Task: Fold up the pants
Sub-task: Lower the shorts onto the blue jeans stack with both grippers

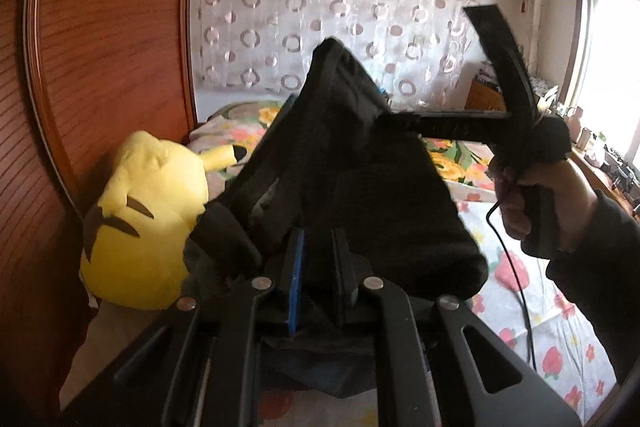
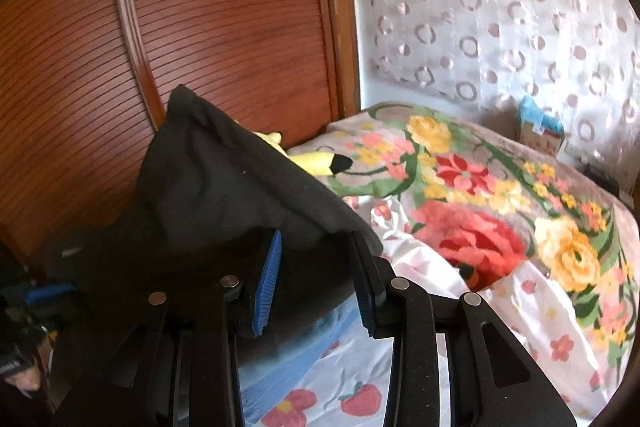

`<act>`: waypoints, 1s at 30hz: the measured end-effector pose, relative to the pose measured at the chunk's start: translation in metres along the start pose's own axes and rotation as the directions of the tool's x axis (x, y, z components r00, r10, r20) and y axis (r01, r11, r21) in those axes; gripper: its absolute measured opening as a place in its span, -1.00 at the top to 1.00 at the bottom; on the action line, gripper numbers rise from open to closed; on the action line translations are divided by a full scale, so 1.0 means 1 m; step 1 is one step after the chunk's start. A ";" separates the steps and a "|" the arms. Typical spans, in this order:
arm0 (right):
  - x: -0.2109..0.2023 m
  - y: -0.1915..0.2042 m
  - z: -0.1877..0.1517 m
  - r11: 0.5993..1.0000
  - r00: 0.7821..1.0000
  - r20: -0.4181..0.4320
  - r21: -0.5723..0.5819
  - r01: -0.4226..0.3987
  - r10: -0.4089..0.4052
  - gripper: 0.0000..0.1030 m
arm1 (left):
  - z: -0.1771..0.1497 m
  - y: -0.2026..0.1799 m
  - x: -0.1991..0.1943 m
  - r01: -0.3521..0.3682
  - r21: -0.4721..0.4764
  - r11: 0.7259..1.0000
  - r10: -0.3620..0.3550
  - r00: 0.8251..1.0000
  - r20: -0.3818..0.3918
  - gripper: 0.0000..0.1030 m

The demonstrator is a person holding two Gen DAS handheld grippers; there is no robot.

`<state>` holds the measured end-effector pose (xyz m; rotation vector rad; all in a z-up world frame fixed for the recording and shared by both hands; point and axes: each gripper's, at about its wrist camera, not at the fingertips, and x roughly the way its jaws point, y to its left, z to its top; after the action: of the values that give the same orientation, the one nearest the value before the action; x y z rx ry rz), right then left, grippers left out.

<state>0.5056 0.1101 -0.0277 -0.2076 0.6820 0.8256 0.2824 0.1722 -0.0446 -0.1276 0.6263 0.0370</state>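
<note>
My left gripper (image 1: 316,247) is clenched on the black pants (image 1: 360,163), lifted above the floral bed sheet (image 1: 560,347), beside the yellow plush toy (image 1: 144,219). My right gripper (image 2: 316,247) has cloth between its 2 blue pads (image 2: 266,283); the jaws stand partly apart, and I cannot tell whether they pinch it. My right hand (image 1: 532,203) grips its handle.

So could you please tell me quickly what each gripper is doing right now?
Left gripper: shut on the black fabric pants.
Right gripper: jaws part open, pants between them; grip cannot be told.
</note>
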 end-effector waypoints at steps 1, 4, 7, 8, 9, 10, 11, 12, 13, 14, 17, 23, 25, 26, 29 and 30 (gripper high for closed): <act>-0.002 0.000 -0.002 1.000 1.000 0.008 0.005 -0.005 0.005 0.34 | -0.001 -0.001 0.000 -0.003 0.003 1.000 0.003 1.000 0.000 0.78; -0.015 0.005 -0.001 1.000 1.000 0.020 0.001 0.007 -0.007 0.34 | 0.000 -0.005 -0.004 -0.008 0.009 1.000 0.008 1.000 0.003 0.78; -0.036 0.013 -0.003 1.000 0.999 0.039 0.006 0.011 -0.011 0.34 | 0.002 -0.008 -0.011 -0.011 0.019 1.000 0.011 1.000 0.008 0.78; -0.043 0.015 -0.005 1.000 0.999 0.051 0.006 0.008 -0.008 0.34 | 0.002 -0.010 -0.015 -0.015 0.027 1.000 0.015 1.000 0.012 0.78; -0.053 0.019 -0.007 1.000 0.998 0.063 0.004 0.005 -0.006 0.34 | 0.002 -0.011 -0.018 -0.016 0.032 0.999 0.016 1.000 0.014 0.78; -0.065 0.024 -0.010 1.000 0.997 0.075 0.000 0.004 -0.004 0.34 | 0.002 -0.013 -0.022 -0.017 0.037 0.999 0.016 1.000 0.018 0.78; -0.073 0.027 -0.012 1.000 0.997 0.083 0.000 0.004 -0.004 0.34 | 0.001 -0.014 -0.025 -0.017 0.039 0.999 0.017 1.000 0.020 0.78; -0.083 0.032 -0.015 1.000 0.996 0.093 0.002 0.007 -0.007 0.34 | 0.001 -0.015 -0.029 -0.017 0.042 0.999 0.016 1.000 0.024 0.78; -0.097 0.036 -0.019 1.000 0.994 0.106 0.006 0.008 -0.008 0.34 | 0.000 -0.017 -0.033 -0.016 0.044 0.999 0.015 0.999 0.028 0.78; -0.103 0.039 -0.022 1.000 0.994 0.112 0.008 0.008 -0.009 0.34 | 0.000 -0.019 -0.038 -0.013 0.048 0.999 0.012 0.999 0.035 0.78; -0.129 0.050 -0.033 1.000 0.991 0.132 0.012 0.025 -0.026 0.34 | -0.002 -0.027 -0.053 -0.004 0.063 0.998 0.001 0.999 0.052 0.78; -0.178 0.071 -0.056 0.997 0.984 0.161 0.022 0.067 -0.070 0.34 | -0.009 -0.044 -0.088 0.020 0.097 0.995 -0.028 0.996 0.084 0.77; -0.193 0.076 -0.063 0.997 0.982 0.173 0.032 0.075 -0.080 0.34 | -0.011 -0.048 -0.097 0.024 0.103 0.994 -0.034 0.995 0.092 0.76; -0.199 0.079 -0.066 0.996 0.980 0.177 0.036 0.084 -0.089 0.32 | -0.012 -0.050 -0.102 0.025 0.107 0.994 -0.036 0.995 0.095 0.76; -0.220 0.088 -0.077 0.993 0.974 0.196 0.048 0.109 -0.117 0.13 | -0.017 -0.059 -0.119 0.038 0.124 0.992 -0.052 0.993 0.106 0.76; -0.225 0.090 -0.080 0.992 0.972 0.200 0.053 0.113 -0.122 0.13 | -0.018 -0.062 -0.122 0.040 0.128 0.991 -0.054 0.992 0.110 0.76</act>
<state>0.2927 -0.0001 0.0607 -0.1223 0.4894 0.7073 0.1774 0.1085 0.0192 -0.0186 0.5109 -0.0408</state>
